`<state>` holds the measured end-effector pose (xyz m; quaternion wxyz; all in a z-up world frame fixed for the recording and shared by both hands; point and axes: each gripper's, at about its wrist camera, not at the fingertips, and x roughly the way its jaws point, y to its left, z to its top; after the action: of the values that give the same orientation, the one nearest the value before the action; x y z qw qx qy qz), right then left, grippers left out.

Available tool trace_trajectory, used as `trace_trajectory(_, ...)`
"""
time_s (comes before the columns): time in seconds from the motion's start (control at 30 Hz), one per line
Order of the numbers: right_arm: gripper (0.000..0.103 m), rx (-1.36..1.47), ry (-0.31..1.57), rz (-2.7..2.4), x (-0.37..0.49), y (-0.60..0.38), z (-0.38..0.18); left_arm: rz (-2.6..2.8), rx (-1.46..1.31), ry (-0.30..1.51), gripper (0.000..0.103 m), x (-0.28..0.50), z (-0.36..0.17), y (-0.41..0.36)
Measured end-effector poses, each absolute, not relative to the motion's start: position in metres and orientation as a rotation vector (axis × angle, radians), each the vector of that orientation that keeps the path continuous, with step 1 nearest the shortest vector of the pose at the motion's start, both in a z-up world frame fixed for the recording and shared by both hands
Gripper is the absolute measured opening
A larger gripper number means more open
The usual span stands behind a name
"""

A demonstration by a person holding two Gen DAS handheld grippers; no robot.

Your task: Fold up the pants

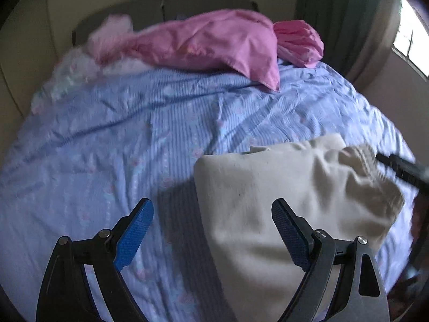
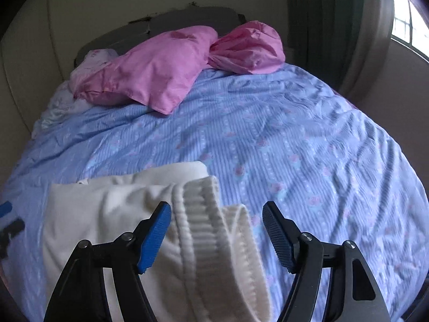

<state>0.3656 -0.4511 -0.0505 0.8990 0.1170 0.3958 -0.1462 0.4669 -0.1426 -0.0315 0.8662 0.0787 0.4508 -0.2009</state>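
From your left wrist camera, the left gripper (image 1: 212,222) has its jaws spread wide, holding nothing, above the edge of the cream pants (image 1: 281,187). The pants lie folded on the blue bedspread (image 1: 134,134), toward the right; two pink pillows (image 1: 214,43) sit at the far end.

From your right wrist camera, the right gripper (image 2: 216,224) is also spread and empty, with the ribbed waistband (image 2: 203,214) lying between its fingers. The pants (image 2: 107,201) lie on the bedspread (image 2: 295,139), lower left
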Motion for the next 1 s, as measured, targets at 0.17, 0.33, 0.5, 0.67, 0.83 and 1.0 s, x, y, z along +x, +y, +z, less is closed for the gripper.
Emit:
trace_trajectory(0.17,0.071,0.243,0.791,-0.288,0.354,-0.440,-0.047,-0.505,0.326,0.825,0.088,0.409,-0.033,-0.142)
trace_trajectory(0.33,0.071,0.236,0.764,-0.279,0.332,-0.444,-0.042,-0.573,0.508,0.775,0.088,0.341,-0.045,-0.142)
trace_trajectory(0.5,0.071,0.163,0.767,-0.227,0.308,-0.424,-0.044,-0.613,0.568,0.770,0.088,0.299,-0.064,-0.150)
trace_trajectory(0.67,0.071,0.202,0.752,-0.245,0.292,-0.434,-0.049,-0.574,0.589,0.790,0.072,0.298,-0.086,-0.164)
trace_trajectory(0.83,0.071,0.294,0.792,-0.239,0.291,-0.451,-0.065,-0.513,0.627,0.775,0.029,0.300,-0.096,-0.172)
trace_trajectory(1.0,0.071,0.358,0.826,-0.221,0.292,-0.454,-0.082,-0.400,0.592,0.826,0.017,0.307,-0.098,-0.155)
